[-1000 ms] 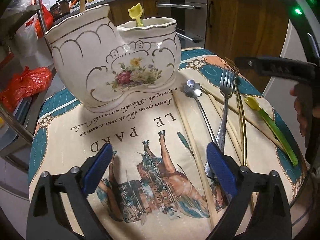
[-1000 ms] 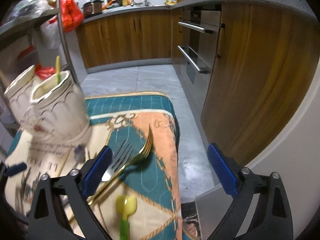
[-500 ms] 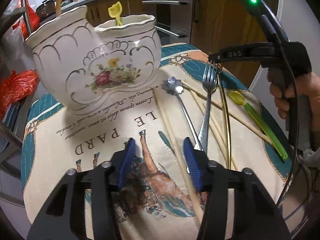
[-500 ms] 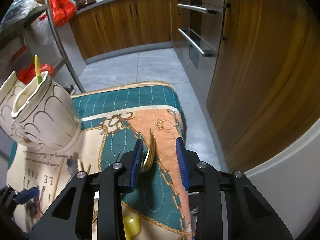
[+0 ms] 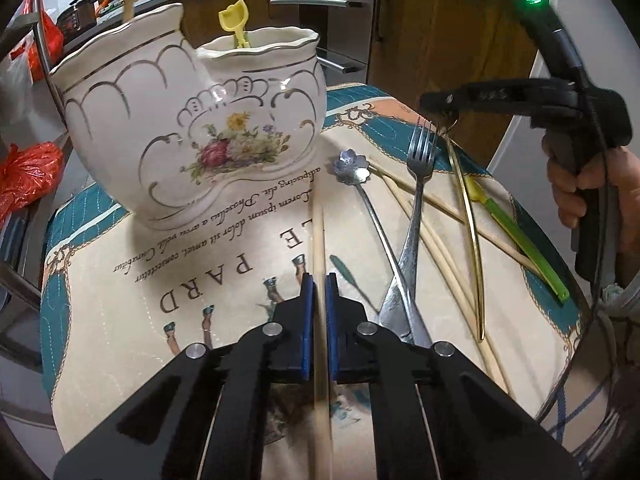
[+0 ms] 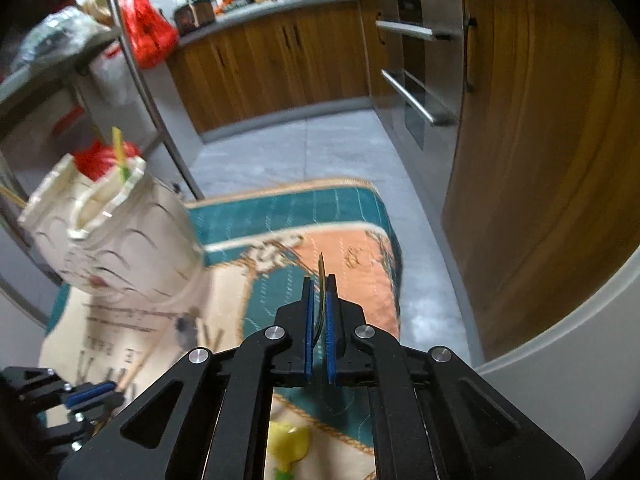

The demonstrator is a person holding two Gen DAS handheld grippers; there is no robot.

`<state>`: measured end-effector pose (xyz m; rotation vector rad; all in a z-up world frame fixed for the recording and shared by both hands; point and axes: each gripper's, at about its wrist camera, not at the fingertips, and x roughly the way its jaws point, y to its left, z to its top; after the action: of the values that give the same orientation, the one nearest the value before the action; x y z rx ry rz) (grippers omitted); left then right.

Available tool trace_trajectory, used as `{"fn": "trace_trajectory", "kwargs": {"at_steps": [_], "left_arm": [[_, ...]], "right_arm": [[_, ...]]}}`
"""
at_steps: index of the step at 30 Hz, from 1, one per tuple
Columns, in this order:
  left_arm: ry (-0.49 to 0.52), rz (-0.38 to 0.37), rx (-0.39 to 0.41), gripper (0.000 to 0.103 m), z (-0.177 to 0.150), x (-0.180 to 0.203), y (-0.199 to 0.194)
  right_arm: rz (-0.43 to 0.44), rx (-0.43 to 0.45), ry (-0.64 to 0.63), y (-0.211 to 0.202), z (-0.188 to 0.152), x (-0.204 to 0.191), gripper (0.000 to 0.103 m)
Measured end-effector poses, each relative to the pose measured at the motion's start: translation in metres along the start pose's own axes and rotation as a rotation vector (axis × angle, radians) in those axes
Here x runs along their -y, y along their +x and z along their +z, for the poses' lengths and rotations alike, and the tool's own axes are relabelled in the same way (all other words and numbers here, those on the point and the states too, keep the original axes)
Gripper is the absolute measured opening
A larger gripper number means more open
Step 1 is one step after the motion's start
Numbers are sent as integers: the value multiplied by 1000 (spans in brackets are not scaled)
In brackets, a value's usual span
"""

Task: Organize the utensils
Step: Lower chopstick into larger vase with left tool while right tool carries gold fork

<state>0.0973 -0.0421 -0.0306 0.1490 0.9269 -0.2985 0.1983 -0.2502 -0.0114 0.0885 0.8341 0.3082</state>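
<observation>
In the left wrist view my left gripper [image 5: 319, 280] is closing its jaws tight on a wooden chopstick [image 5: 318, 232], and the blue pads press on it over the printed cloth. My right gripper [image 6: 320, 280] is closing its jaws on the head of a gold fork [image 6: 321, 266], whose tines poke out past the pads. That gold fork [image 5: 469, 216] still slopes down to the cloth. The white floral ceramic holder [image 5: 192, 128] stands at the back left with a yellow spoon [image 5: 234, 20] in it. A silver fork [image 5: 416, 208], a flower spoon [image 5: 352, 164], loose chopsticks [image 5: 432, 248] and a green-handled utensil [image 5: 520, 236] lie between the grippers.
The printed cloth [image 5: 132, 288] covers a small round table; its far edge drops to a tiled floor [image 6: 320, 148]. Wooden cabinets and an oven [image 6: 416, 80] stand beyond. Red bags [image 5: 24, 172] and a metal rack pole [image 6: 148, 96] are at the left. A hand [image 5: 580, 188] holds the right gripper.
Both grippers went from wide open to shut. The left closed on the chopstick, the right on the gold fork's head. Both views tilted slightly.
</observation>
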Motion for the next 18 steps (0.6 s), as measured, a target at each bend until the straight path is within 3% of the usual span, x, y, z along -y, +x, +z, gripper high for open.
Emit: {"fn": "trace_trajectory", "kwargs": {"at_steps": [10,18], "left_arm": [[9,-34,77,6,-21,-21,-30],[29,-85,215,6,-32,-31,-71]], "right_arm": [[64,203,-70,-66,0,-19,3],[72,328,-156,-109,-5,-41,3]]}}
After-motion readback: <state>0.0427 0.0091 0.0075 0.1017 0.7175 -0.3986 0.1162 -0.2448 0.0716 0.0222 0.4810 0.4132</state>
